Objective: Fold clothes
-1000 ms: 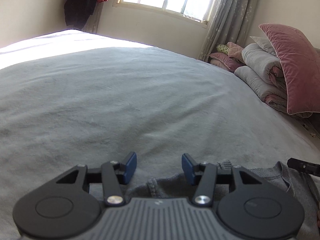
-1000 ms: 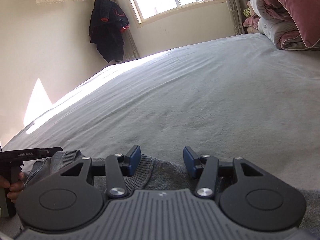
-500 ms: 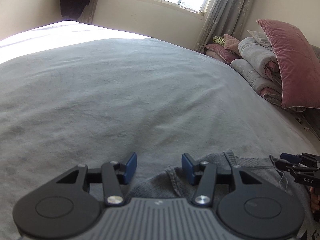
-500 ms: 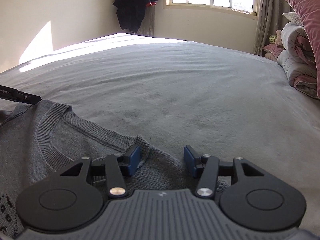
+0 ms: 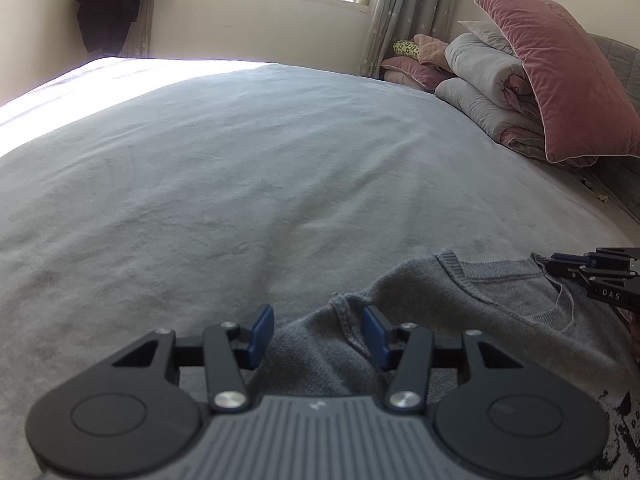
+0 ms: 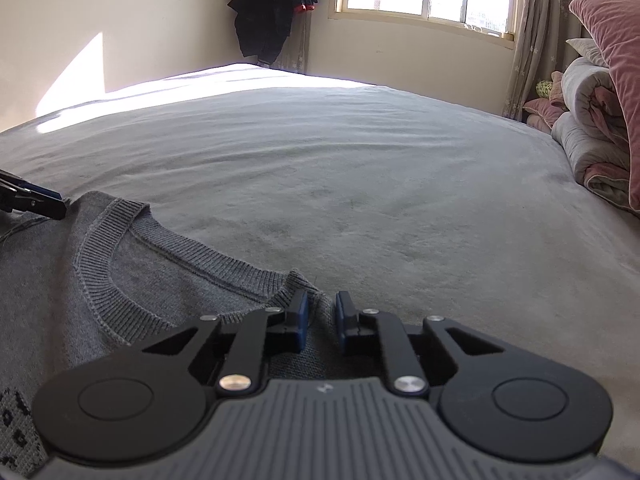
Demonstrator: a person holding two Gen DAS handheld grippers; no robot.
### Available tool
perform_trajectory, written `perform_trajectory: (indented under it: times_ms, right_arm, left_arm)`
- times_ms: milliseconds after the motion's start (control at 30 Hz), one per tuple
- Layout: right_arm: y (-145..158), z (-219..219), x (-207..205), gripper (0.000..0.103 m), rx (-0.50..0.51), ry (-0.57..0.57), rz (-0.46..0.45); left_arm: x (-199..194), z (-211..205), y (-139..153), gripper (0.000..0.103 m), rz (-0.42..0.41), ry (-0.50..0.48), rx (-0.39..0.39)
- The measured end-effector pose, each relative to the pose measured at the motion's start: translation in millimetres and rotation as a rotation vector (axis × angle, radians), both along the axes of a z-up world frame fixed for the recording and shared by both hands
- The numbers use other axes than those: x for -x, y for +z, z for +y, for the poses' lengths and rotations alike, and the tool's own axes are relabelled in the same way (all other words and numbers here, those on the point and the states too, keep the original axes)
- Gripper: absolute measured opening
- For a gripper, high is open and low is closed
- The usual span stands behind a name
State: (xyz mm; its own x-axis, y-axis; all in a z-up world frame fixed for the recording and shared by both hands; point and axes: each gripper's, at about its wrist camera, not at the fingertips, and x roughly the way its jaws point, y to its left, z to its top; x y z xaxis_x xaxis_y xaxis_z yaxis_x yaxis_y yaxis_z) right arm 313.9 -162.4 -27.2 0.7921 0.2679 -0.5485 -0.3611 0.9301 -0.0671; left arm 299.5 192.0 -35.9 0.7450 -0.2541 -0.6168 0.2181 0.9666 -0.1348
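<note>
A grey knit sweater [image 5: 500,304] [image 6: 160,248] with a ribbed round neck lies flat at the near edge of the grey bed cover [image 5: 240,180] [image 6: 360,180]. My left gripper [image 5: 318,320] is at the sweater's left shoulder. Its jaws are closing, with a raised ridge of knit between them, and the pads stand clear of it. My right gripper [image 6: 322,308] is at the other shoulder, beside the neck rib. Its jaws are closing and are nearly together, pinching the fabric. Each gripper also shows at the edge of the other's view: the right gripper [image 5: 592,268], the left gripper [image 6: 32,200].
Pink pillows [image 5: 560,80] [image 6: 612,60] and rolled grey duvets [image 5: 488,68] are stacked at the right side of the bed. A dark coat [image 5: 108,12] [image 6: 276,12] hangs in the far corner next to the window. The bed cover stretches broad and flat ahead.
The right jaws have narrowed from wide apart to a pinch on the sweater's shoulder. The left jaws have narrowed a little. Both views have rolled, and more of the neckline shows.
</note>
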Motion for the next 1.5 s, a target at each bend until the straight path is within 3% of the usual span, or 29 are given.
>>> perform_trajectory:
  times_ms: [33,100,167,300,367,467,567,633,767,900,1033,1200,1400,1500]
  right_arm:
    - [-0.1,0.9,0.3,0.012,0.002,-0.003,-0.001]
    - [-0.4,2.7,0.8,0.009,0.006,-0.01,-0.002]
    - [0.0,4.8,3.2,0.007,0.025,-0.029,-0.018]
    - [4.4,6.8,11.2,0.005,0.092,-0.119,-0.102]
    - [5.2,6.6,11.9,0.004,0.118,-0.148,-0.134]
    - [-6.0,13.7,3.9,0.004,0.17,-0.135,-0.095]
    - [-8.7,17.3,2.6,0.006,0.207,-0.128,-0.091]
    - [-7.3,14.5,2.5,0.01,0.198,-0.132,-0.09]
    - [1.5,11.3,5.8,0.049,0.213,-0.172,-0.117]
    - [16.4,-2.8,11.7,0.053,0.199,-0.244,-0.111]
    - [25.9,-39.6,23.1,0.055,0.115,-0.306,-0.038]
    - [28.5,-100.4,56.0,0.059,0.087,-0.399,0.013]
    - [22.9,-176.4,88.9,0.06,-0.197,-0.542,0.047]
    - [8.5,-189.4,92.9,0.06,-0.255,-0.55,0.061]
  left_arm:
    - [2.9,-1.9,-1.5,0.037,-0.011,-0.002,-0.014]
    - [6.2,-4.9,-1.9,0.007,-0.014,-0.009,-0.014]
    - [6.6,-12.5,1.2,0.004,-0.03,0.019,-0.045]
    - [13.6,-28.7,12.3,0.003,-0.139,0.127,-0.247]
    - [12.5,-27.9,12.7,0.003,-0.142,0.144,-0.268]
    - [2.7,-30.1,-5.4,0.004,-0.098,0.138,-0.323]
    - [1.3,-34.3,-4.9,0.005,-0.103,0.138,-0.358]
    - [1.3,-32.5,-3.1,0.007,-0.105,0.147,-0.353]
    - [6.4,-30.8,10.9,0.038,-0.126,0.218,-0.335]
    - [11.6,-36.4,30.7,0.039,-0.106,0.232,-0.224]
    - [20.1,-54.6,40.7,0.045,-0.075,0.149,-0.125]
    - [22.7,-94.8,33.0,0.047,-0.013,0.055,-0.139]
    - [21.1,-159.4,31.0,0.047,0.002,-0.081,-0.089]
    - [9.5,-194.1,26.5,0.047,-0.009,-0.148,-0.088]
